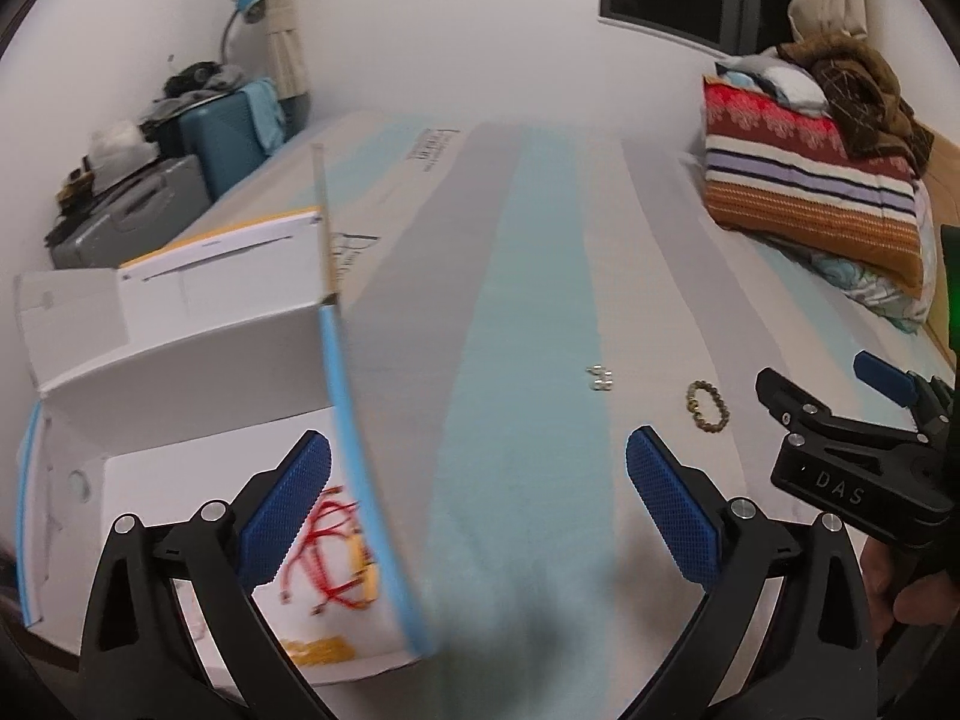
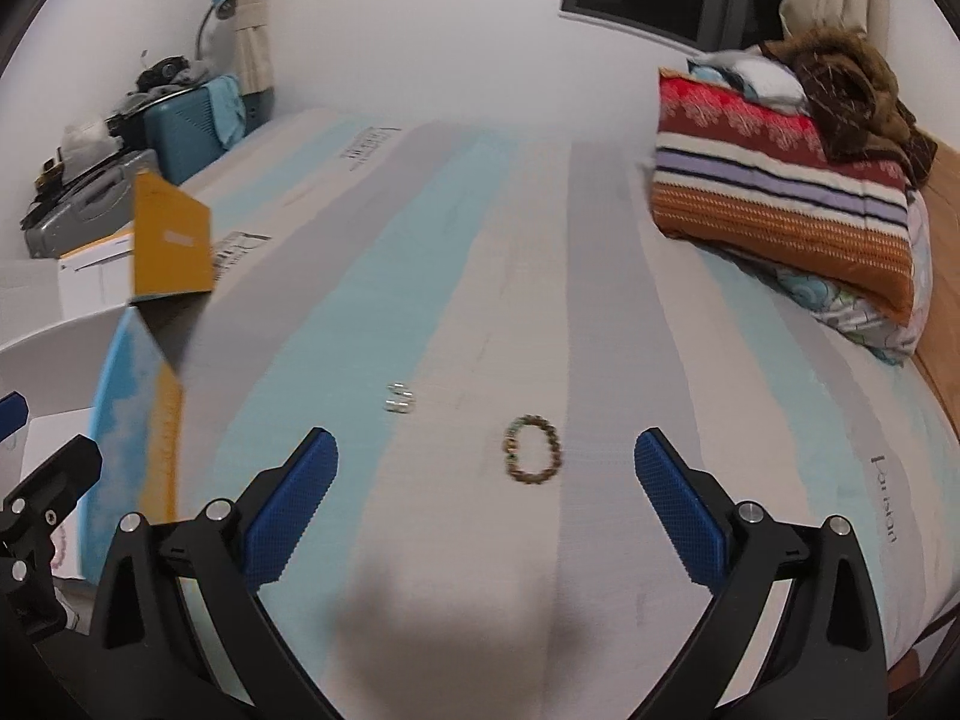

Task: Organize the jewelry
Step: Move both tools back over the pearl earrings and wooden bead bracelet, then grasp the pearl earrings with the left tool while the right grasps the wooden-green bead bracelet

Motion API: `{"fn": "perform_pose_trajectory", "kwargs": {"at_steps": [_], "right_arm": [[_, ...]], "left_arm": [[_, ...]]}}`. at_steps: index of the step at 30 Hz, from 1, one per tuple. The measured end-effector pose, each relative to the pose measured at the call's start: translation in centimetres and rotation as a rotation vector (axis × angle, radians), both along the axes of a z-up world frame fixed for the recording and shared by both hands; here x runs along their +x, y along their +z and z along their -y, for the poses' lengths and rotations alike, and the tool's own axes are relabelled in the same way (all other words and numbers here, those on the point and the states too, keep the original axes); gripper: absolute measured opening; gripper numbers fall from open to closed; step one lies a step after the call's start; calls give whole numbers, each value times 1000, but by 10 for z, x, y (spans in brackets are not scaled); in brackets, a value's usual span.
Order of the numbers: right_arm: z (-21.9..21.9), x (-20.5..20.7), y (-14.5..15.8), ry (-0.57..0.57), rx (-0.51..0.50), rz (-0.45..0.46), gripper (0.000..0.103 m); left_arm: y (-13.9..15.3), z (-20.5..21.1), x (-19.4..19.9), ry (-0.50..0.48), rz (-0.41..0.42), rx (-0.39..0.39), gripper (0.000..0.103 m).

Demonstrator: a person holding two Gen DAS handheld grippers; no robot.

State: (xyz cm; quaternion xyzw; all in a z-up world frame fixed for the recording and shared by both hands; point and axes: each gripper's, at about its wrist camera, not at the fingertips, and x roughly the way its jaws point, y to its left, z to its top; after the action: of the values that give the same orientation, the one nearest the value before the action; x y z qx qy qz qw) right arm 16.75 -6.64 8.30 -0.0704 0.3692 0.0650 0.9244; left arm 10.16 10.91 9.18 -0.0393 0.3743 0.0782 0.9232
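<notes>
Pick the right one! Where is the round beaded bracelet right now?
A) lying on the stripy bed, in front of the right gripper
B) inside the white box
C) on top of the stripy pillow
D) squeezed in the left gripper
A: the beaded bracelet lies flat on the striped bed, ahead of the open right gripper, touching neither finger.

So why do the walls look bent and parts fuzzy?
Both views: fisheye lenses bow the edges. Left wrist: the box edge is blurred, and a soft shadow lies on the bed below. Right wrist: the bracelet is fairly sharp, the rings smeared.
</notes>
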Motion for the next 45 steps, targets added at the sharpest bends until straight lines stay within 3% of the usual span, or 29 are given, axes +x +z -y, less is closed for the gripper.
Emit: {"fn": "perform_pose_trajectory", "kwargs": {"at_steps": [17, 29, 36, 41, 43, 45], "right_arm": [[57, 70, -79, -52, 28, -97, 95], [60, 111, -123, -21, 88, -211, 95], [49, 120, -139, 6, 52, -230, 94], [51, 128, -146, 7, 66, -252, 83], [53, 130, -149, 11, 77, -265, 76], [56, 132, -151, 18, 97, -281, 66]], "left_arm": [[-70, 55, 112, -61, -87, -32, 97], [-124, 56, 174, -80, -160, -39, 97], [-143, 54, 194, -73, -201, -46, 96], [-153, 57, 203, -86, -228, -50, 82], [-158, 57, 206, -88, -252, -56, 66], [-160, 58, 208, -80, -258, -50, 61]]}}
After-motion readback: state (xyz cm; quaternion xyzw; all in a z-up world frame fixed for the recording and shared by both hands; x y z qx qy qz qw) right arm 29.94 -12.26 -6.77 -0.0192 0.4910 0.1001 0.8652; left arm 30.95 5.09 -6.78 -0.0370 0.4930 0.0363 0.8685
